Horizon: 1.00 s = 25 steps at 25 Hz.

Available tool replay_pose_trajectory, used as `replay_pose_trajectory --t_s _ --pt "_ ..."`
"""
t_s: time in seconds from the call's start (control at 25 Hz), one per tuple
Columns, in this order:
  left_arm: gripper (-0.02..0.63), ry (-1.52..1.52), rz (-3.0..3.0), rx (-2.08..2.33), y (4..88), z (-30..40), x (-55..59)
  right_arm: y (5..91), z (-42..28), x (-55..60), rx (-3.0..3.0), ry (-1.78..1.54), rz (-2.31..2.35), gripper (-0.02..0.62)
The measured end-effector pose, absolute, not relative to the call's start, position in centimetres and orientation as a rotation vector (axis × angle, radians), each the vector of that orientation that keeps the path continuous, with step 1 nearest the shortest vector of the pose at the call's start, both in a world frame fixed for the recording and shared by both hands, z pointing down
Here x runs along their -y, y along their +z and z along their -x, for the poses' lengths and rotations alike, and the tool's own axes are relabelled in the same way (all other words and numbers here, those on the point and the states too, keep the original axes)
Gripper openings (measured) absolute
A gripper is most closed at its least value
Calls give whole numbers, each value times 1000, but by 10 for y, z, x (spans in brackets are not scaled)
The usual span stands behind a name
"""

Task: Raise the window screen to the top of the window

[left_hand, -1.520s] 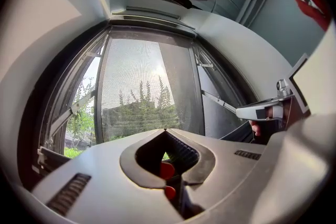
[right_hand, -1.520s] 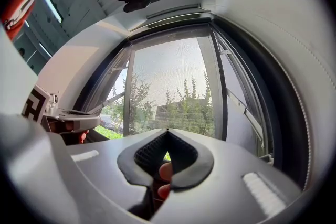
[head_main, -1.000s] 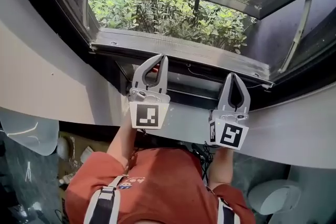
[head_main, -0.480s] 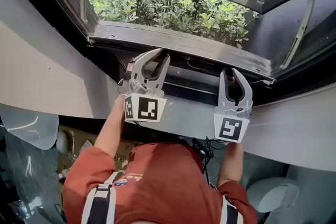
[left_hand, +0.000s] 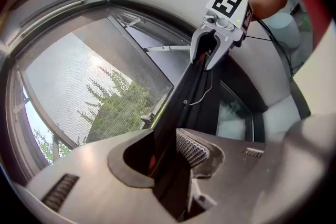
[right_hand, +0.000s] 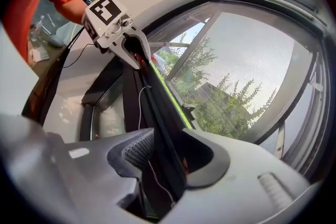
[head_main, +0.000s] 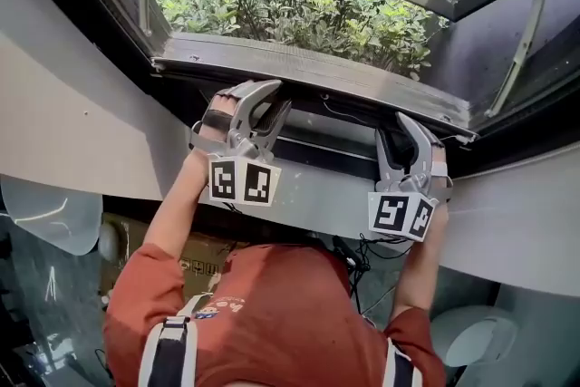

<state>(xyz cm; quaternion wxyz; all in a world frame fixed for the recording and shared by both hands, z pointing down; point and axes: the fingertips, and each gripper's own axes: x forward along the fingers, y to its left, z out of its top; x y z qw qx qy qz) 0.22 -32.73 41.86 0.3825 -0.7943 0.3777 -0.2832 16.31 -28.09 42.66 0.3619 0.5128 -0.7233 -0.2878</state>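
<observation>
Left gripper (left_hand: 167,150): jaws clamped on dark bottom bar (left_hand: 181,105) of window screen (left_hand: 79,86), ribbed pad pressed against bar's side. Right gripper (right_hand: 172,157): jaws likewise closed on same bar, further along it. Thin wire (right_hand: 140,99) runs beside bar. Grippers well apart, marker cubes toward person. In head view, bar sits low in window frame (head_main: 109,4), just under grey ledge (head_main: 317,72). Mesh fills opening beyond bar. Green shrubs (head_main: 272,4) outside. Red shirt (head_main: 272,313) below.
</observation>
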Motion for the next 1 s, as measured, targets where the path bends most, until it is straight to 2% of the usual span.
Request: replay_pose_trajectory --t_s 0.56,0.76,1.0 --pt "146 -967 1888 -841 443 10 335 449 -176 287 1695 -733 -1244 175" --pt "117 -1088 1806 -773 448 8 335 456 -179 289 1626 -709 -1178 179" --pt "114 -1157 1899 -715 448 4 335 461 -179 285 1595 -674 -1100 225"
